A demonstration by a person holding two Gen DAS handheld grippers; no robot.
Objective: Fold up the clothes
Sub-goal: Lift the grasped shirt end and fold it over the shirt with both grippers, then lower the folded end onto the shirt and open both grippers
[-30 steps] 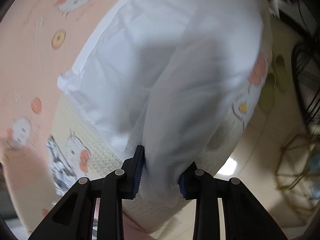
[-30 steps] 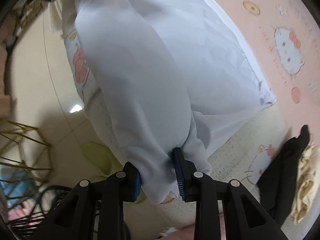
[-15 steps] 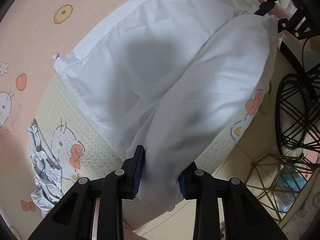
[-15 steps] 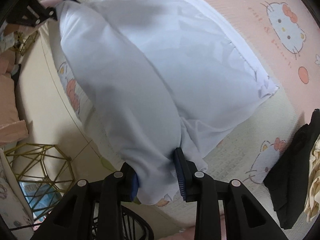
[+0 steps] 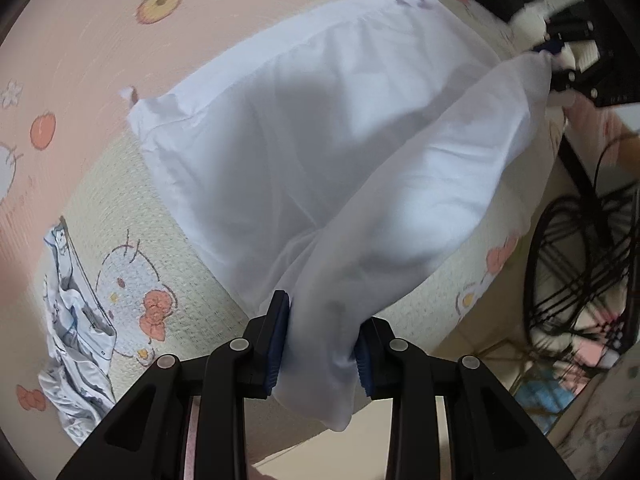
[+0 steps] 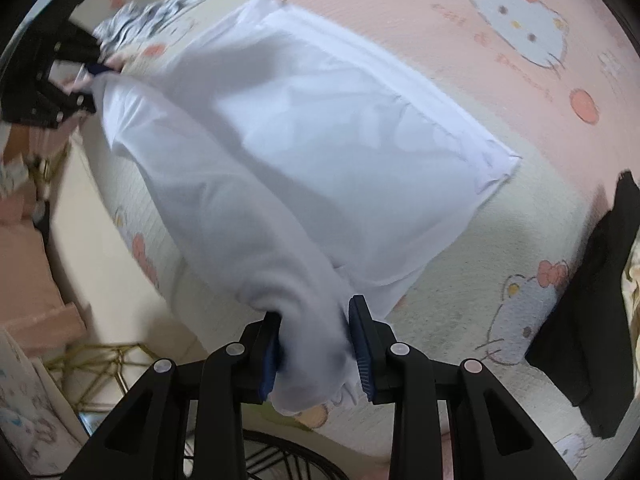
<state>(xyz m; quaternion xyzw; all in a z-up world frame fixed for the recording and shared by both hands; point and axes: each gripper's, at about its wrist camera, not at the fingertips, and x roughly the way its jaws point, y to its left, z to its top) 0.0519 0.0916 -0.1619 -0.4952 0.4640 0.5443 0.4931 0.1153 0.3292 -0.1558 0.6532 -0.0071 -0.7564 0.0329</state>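
Note:
A white garment (image 5: 320,152) lies partly spread on a bed with a pink and cream cartoon-cat cover (image 5: 80,60). Its near edge is lifted off the bed and stretched between both grippers. My left gripper (image 5: 320,344) is shut on one bunched corner of that edge. My right gripper (image 6: 316,344) is shut on the other bunched corner of the white garment (image 6: 320,140). Each gripper shows small in the other's view: the right gripper (image 5: 550,46) at the top right, the left gripper (image 6: 90,70) at the top left. The far hem lies flat on the cover.
A crumpled blue-and-white printed garment (image 5: 74,320) lies at the left of the bed. A black garment (image 6: 600,300) and a yellowish cloth lie at the right. Beyond the bed edge are pale floor, a black wire stool (image 5: 580,260) and a gold wire frame (image 6: 92,364).
Both grippers rolled and rose a little, the right one also moving sideways. The lifted edge is stretched wider, and more of the spread garment and its far hem shows.

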